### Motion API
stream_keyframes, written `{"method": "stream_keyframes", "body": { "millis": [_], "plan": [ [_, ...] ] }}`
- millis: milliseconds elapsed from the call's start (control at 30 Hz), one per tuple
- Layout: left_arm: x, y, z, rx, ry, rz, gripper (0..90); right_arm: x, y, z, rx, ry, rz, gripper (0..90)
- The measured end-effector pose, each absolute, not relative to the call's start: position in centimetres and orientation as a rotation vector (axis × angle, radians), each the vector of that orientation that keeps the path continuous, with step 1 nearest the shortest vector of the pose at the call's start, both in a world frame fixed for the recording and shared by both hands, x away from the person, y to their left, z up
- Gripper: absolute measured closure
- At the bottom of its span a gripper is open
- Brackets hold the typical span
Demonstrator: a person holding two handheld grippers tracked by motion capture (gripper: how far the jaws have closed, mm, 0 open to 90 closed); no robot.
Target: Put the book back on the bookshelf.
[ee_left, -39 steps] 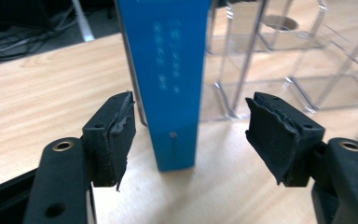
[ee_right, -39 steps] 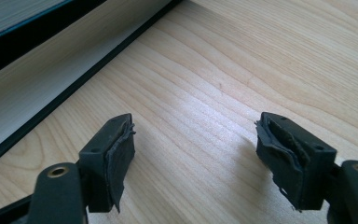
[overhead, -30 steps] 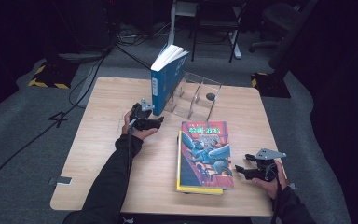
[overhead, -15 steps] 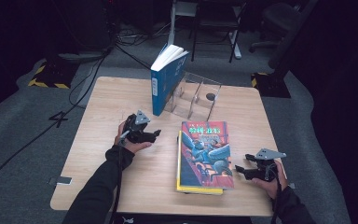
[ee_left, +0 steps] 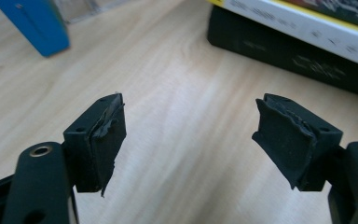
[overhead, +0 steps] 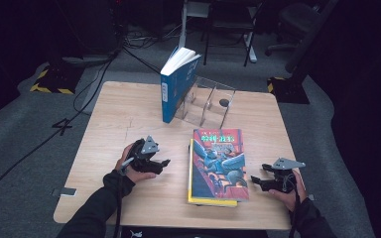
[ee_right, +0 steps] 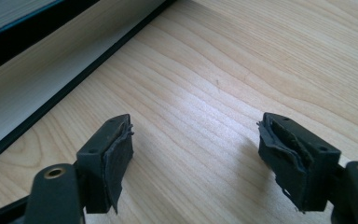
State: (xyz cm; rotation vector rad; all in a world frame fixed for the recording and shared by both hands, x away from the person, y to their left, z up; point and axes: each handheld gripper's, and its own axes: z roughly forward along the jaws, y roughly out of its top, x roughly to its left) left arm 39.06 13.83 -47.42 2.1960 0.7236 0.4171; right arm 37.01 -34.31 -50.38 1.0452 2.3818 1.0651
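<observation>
We are between placements — both the left tongs [overhead: 159, 163] and right tongs [overhead: 256, 181] gape empty beside the book stack [overhead: 218, 166] lying flat mid-worktop [overhead: 119, 114], so next we flank and grip the top book.

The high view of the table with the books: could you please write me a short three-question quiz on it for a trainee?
1. True or false: the blue book lies flat on the table.
2. What does the blue book lean against? A) the clear rack B) a chair C) the stack of books
3. Fill in: the jaws of the left hand-held gripper point toward the ____ of books.

Key
1. False: it stands upright, tilted.
2. A.
3. Stack: it lies flat between the left hand-held gripper and the right hand-held gripper, both with open, empty jaws.
</observation>
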Motion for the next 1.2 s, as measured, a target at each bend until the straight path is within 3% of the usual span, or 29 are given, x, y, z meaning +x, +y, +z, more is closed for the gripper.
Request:
{"method": "stream_keyframes", "body": {
  "millis": [567,1200],
  "plan": [
    [32.9,13.3,-49.0,2.28,0.625,0.317,22.5,35.4,-33.5,-46.4,0.957,2.447,1.163,25.3],
    [32.2,12.2,-50.3,2.325,0.59,0.239,20.5,34.1,-30.9,-42.8,0.846,2.461,1.279,25.5]
  ]
}}
